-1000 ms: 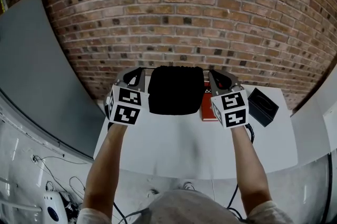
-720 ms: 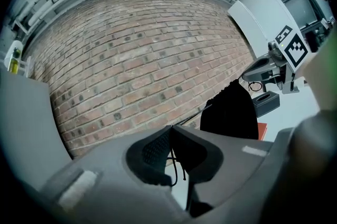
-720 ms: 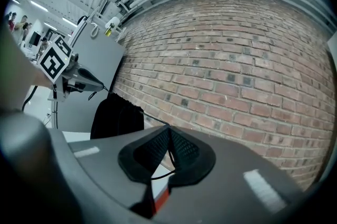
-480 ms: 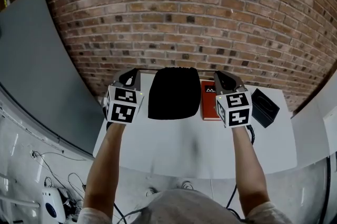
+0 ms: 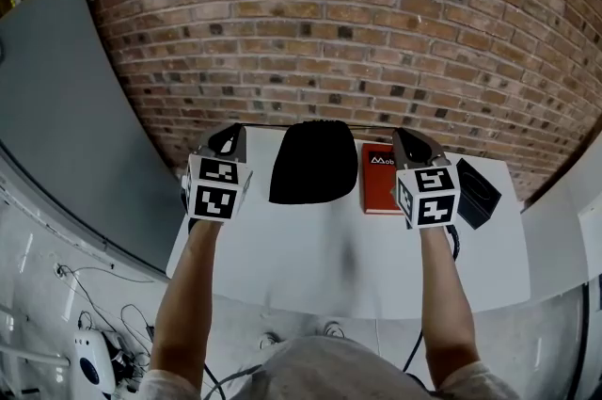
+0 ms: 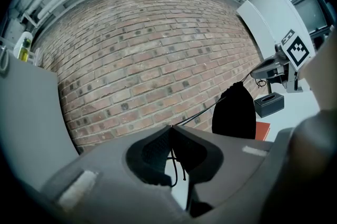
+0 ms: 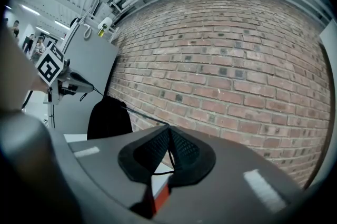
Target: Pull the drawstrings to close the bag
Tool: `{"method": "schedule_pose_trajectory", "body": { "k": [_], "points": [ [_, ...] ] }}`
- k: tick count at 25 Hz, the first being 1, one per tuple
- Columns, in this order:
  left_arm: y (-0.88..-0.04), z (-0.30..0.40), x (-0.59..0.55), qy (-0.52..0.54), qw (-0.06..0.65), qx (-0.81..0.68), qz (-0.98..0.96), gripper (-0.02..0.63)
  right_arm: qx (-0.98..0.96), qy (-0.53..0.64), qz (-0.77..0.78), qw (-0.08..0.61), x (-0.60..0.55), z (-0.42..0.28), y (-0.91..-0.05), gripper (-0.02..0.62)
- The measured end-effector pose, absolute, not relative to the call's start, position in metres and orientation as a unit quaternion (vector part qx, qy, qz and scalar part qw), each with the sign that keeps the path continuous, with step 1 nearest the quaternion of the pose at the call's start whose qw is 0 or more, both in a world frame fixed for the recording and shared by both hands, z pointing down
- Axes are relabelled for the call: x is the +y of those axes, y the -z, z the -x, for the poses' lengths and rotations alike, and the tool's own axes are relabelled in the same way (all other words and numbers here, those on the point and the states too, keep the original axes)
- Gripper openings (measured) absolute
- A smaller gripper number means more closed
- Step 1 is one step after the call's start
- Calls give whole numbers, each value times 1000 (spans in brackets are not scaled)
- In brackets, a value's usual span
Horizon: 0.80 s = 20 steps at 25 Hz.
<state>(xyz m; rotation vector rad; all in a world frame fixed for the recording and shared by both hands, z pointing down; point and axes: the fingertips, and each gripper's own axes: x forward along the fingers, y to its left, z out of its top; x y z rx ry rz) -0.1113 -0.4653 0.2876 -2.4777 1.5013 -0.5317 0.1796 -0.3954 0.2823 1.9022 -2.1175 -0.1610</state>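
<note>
Both tongs are clamped shut on cords: the left gripper (image 6: pixel 170 129) pinches the left drawstring (image 6: pixel 202 109), and the right gripper (image 7: pixel 168 129) pinches the right drawstring (image 7: pixel 146 116). Each cord runs taut from the closed jaw tips to the gathered top of a black bag (image 5: pixel 315 161). It stands upright between the two grippers, at the far side of a white table (image 5: pixel 329 266) near a brick wall (image 5: pixel 329 22). A red book (image 5: pixel 379 184) lies just right of the bag, with a black box (image 5: pixel 478 193) beyond it.
</note>
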Motion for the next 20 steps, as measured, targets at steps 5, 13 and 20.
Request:
{"method": "schedule_pose_trajectory", "body": {
  "k": [5,13,20],
  "points": [
    [-289,113,-466,180,96,509,836,11,-732,53,-664,145,-395,-184,-284,8],
    [-292,112,-467,183,95,508,837,11,-728,47,-668,149,-395,-187,-288,8],
    [-295,113,-470,184,92,508,837,11,-728,51,-668,148,-398,-185,-286,8]
  ]
}}
